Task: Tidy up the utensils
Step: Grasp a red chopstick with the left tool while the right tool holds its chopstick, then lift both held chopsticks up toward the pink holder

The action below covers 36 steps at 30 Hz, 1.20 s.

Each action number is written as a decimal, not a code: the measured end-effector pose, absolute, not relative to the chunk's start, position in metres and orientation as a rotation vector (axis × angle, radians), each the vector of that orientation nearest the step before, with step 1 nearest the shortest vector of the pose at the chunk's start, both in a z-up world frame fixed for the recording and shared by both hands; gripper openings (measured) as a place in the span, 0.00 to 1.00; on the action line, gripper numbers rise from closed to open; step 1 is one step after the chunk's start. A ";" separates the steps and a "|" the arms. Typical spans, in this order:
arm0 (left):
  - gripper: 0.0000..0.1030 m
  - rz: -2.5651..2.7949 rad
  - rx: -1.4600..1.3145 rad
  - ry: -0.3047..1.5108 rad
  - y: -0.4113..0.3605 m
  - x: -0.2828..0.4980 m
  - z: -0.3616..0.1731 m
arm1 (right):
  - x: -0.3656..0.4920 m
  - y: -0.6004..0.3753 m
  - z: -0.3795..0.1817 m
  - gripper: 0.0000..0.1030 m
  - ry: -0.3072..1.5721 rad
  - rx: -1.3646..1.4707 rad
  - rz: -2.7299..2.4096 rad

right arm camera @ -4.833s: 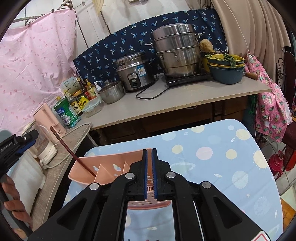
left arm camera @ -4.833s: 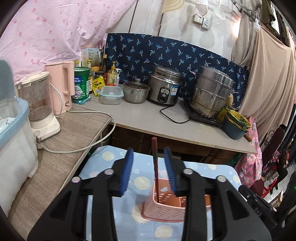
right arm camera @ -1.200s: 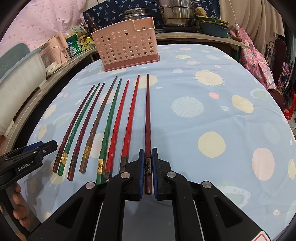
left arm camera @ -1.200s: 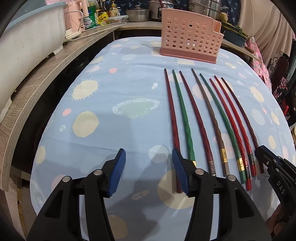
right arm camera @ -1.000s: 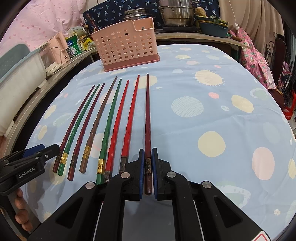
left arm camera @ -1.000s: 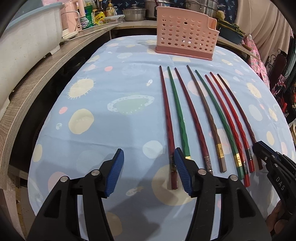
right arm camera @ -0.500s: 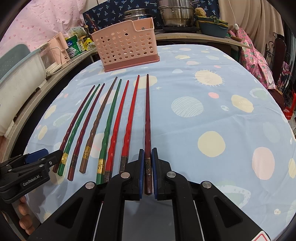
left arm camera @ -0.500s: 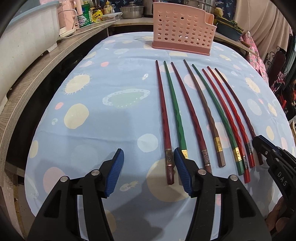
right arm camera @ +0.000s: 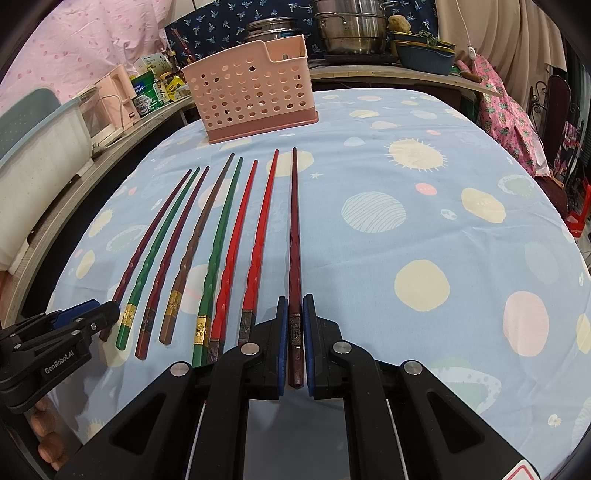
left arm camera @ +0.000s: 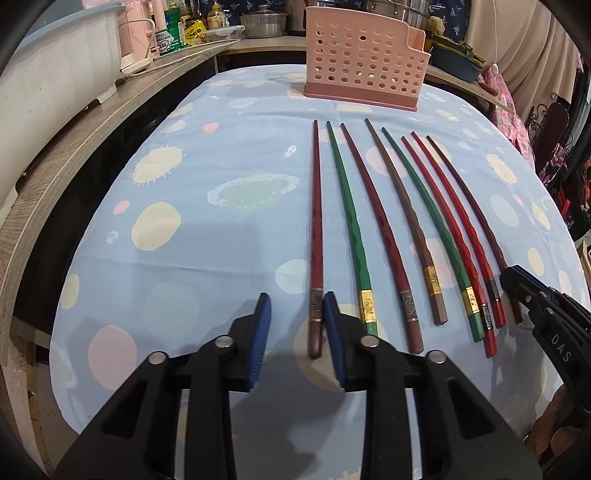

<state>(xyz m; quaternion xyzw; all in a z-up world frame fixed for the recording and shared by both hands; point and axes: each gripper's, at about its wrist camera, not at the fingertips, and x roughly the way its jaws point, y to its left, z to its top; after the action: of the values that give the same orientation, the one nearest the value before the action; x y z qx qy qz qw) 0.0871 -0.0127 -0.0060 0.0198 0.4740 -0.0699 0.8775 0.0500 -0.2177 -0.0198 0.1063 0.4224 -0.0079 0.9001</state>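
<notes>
Several chopsticks lie side by side on the blue tablecloth [left arm camera: 192, 258], in dark red, green, brown and bright red. My left gripper [left arm camera: 295, 321] is open, its jaws around the thick end of the leftmost dark red chopstick [left arm camera: 316, 236], which lies close against the right jaw. My right gripper [right arm camera: 294, 325] is shut on the thick end of the rightmost dark red chopstick [right arm camera: 294, 236], which rests along the cloth. The pink perforated utensil holder [left arm camera: 364, 61] stands upright at the far end of the table; it also shows in the right wrist view [right arm camera: 255, 92].
A wooden counter [left arm camera: 74, 147] runs along the table's left side with a white and blue tub [left arm camera: 51, 74], jars and a kettle. Pots and a rice cooker [right arm camera: 273, 27] stand on the counter behind. A pink floral cloth [right arm camera: 513, 110] hangs at the right.
My left gripper has slid right and forward, so the leftmost dark red chopstick's end now lies between its open jaws. My right gripper has stayed shut on its chopstick.
</notes>
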 end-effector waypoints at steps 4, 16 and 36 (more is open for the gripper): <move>0.08 -0.161 0.026 0.995 -0.010 0.088 -0.006 | 0.050 -0.218 -0.019 0.07 0.874 0.224 -0.016; 0.07 -0.180 0.002 1.004 -0.007 0.088 -0.002 | 0.046 -0.222 -0.017 0.07 0.878 0.247 -0.016; 0.07 -0.206 -0.050 0.864 0.005 0.091 0.069 | 0.045 -0.248 0.053 0.07 0.720 0.278 -0.033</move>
<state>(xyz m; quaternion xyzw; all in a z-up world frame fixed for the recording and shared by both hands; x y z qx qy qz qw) 0.0905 0.0047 0.0689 -0.0243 0.4179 -0.0997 0.9027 0.0451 -0.2477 0.0527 0.1355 0.3513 -0.0160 0.9263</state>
